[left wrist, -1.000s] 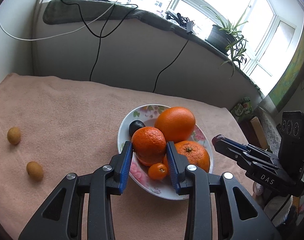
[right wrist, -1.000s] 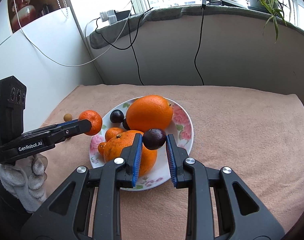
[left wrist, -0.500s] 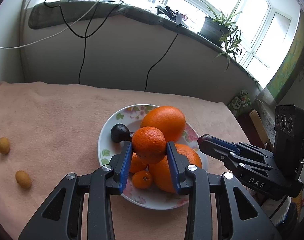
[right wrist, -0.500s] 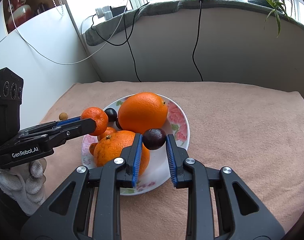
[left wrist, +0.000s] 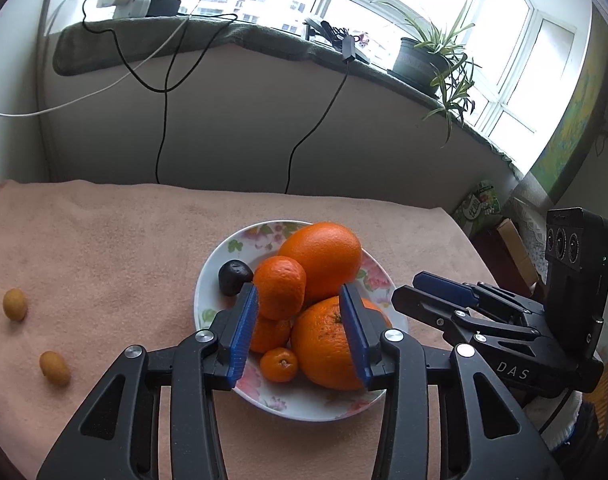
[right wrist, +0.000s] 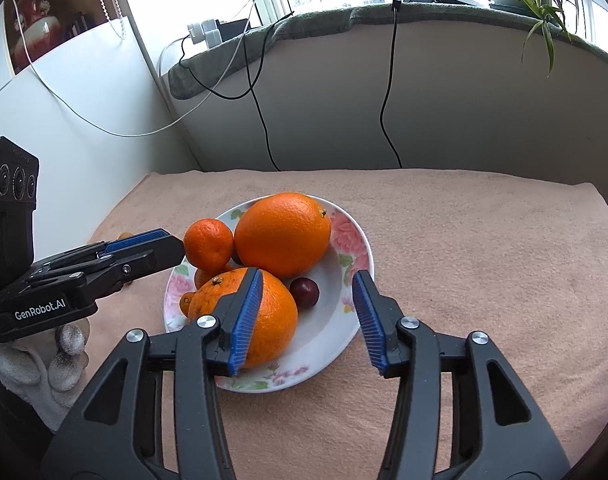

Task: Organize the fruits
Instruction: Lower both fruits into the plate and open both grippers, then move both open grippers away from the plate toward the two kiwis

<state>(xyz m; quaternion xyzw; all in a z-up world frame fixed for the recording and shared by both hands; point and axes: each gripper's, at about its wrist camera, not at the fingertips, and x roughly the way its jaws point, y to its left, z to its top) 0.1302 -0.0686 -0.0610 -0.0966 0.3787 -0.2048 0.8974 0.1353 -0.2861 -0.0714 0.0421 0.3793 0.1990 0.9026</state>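
Both claws now gape released: left claw [left wrist: 299, 322] dropped its mandarin [left wrist: 279, 287], right claw [right wrist: 310, 312] its plum [right wrist: 304, 292], onto the plate [right wrist: 356, 248].

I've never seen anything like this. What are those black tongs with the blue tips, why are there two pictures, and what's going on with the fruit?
No robot here: a person holds a hand-operated tool in each hand, with a camera on each looking along its two blue-padded fingers. One picture comes from the left tool, the other from the right tool; each also glimpses the other tool. On the pink cloth sits a flowered plate holding oranges, a mandarin perched on the pile, and a dark plum. Two small yellow fruits lie on the cloth outside the plate. Both tools are open and hold nothing.
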